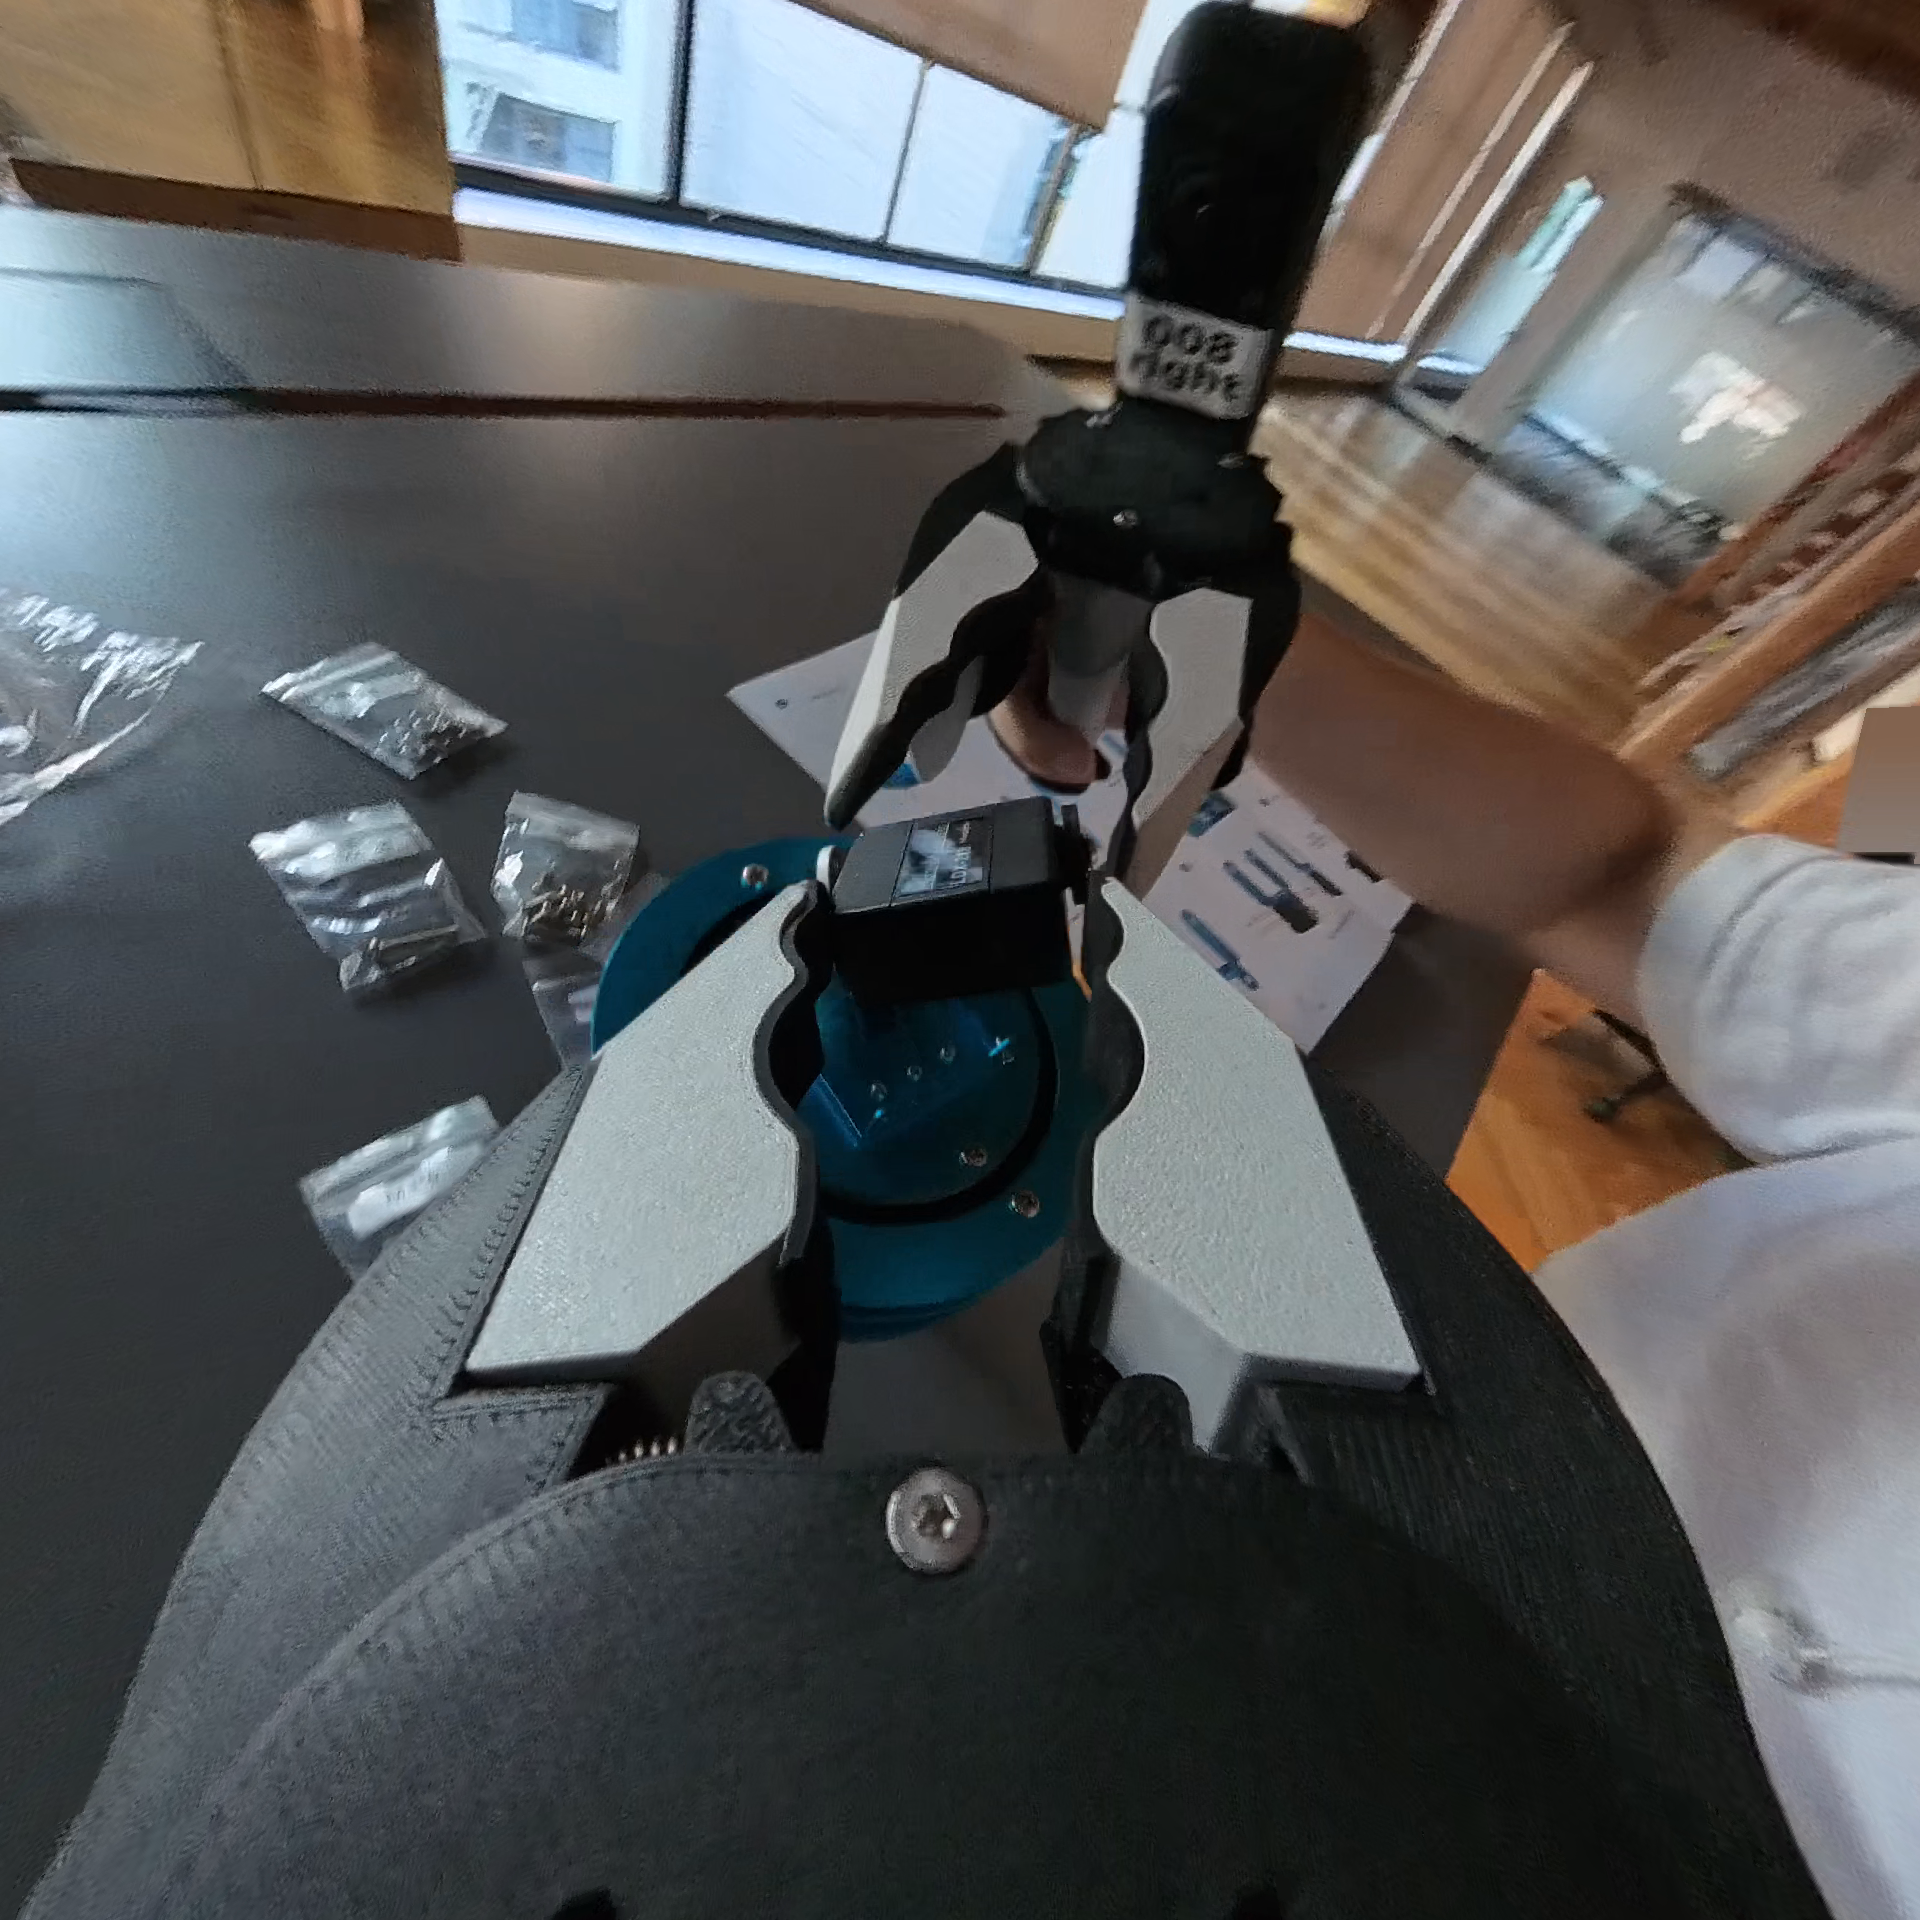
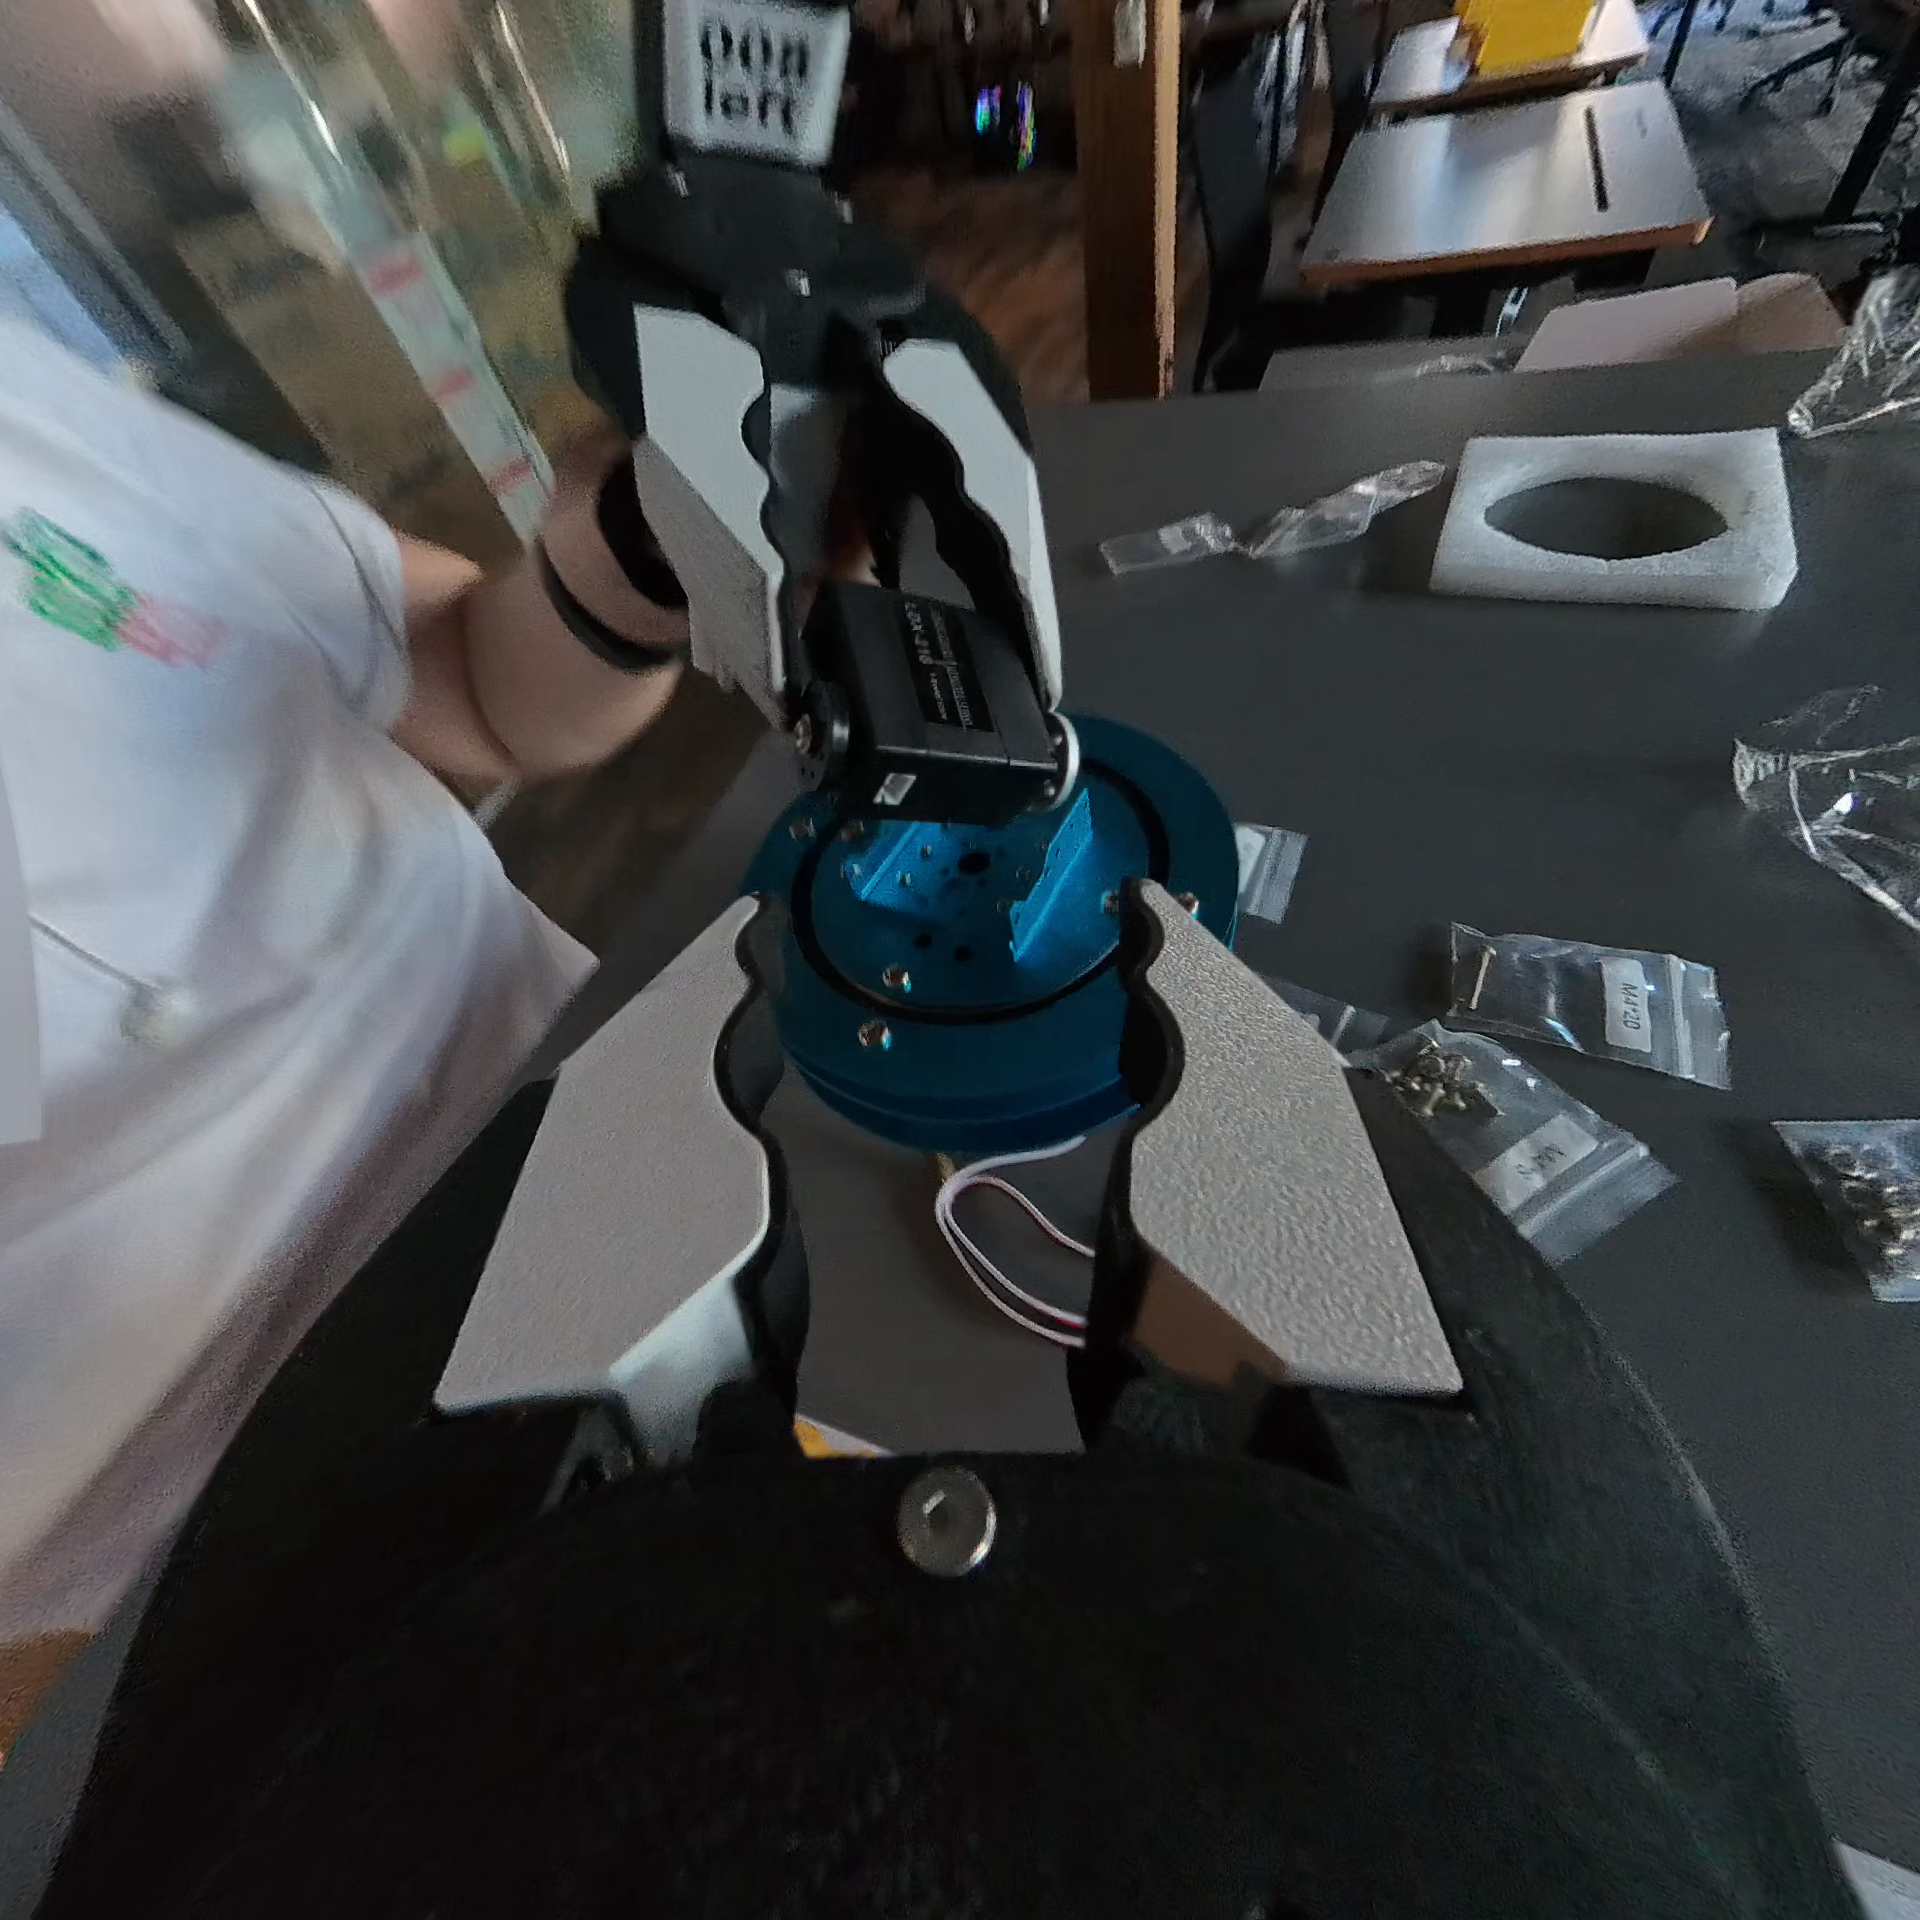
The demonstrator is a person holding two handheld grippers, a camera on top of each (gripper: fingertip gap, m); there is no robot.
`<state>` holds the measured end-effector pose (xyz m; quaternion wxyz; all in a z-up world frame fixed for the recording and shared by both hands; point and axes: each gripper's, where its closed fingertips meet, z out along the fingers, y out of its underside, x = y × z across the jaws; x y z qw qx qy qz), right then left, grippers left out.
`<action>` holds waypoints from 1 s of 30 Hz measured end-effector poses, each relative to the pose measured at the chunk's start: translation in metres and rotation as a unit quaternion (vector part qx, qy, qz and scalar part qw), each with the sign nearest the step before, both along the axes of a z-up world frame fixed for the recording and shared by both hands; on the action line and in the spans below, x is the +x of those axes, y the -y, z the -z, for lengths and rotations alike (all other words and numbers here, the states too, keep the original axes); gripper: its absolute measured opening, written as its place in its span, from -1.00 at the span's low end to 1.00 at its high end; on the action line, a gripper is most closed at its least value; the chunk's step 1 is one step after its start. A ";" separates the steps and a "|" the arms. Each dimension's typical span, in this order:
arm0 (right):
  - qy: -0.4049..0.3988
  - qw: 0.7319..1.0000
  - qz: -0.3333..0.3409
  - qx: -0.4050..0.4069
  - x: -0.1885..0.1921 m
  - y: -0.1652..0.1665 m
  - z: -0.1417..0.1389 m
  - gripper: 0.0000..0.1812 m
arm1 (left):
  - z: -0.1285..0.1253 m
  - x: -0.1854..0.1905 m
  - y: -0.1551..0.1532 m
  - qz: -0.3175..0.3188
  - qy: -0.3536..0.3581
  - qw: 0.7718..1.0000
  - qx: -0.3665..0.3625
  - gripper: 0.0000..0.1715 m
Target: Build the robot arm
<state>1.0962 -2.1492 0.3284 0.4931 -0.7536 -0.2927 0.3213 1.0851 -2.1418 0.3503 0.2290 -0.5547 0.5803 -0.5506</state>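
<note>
My left gripper (image 1: 951,899) is shut on a black servo motor (image 1: 945,925) and holds it tilted just above a round blue metal base (image 1: 935,1236) on the dark table (image 1: 416,499). A blue bracket (image 1: 904,1086) stands in the middle of the base, right under the servo. My right gripper (image 2: 945,904) is open, its fingers on either side of the blue base's (image 2: 966,1081) near rim. From this side the left gripper (image 2: 914,696) grips the servo (image 2: 935,727) over the bracket (image 2: 904,883). The right gripper (image 1: 982,831) shows open beyond the servo.
Several small bags of screws (image 1: 364,894) (image 2: 1590,987) lie beside the base. A white foam block with a round hole (image 2: 1621,520) sits farther back. A printed sheet (image 1: 1278,883) lies near the table edge. A thin white and red wire (image 2: 997,1226) trails from the base. A person in a white shirt (image 2: 208,831) stands close. My left and right fingertips are right by each other.
</note>
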 end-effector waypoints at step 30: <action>-0.094 0.979 0.179 -0.018 -0.008 -0.016 -0.009 -0.43 | 0.010 0.001 -0.006 0.342 0.103 0.934 0.027 -0.44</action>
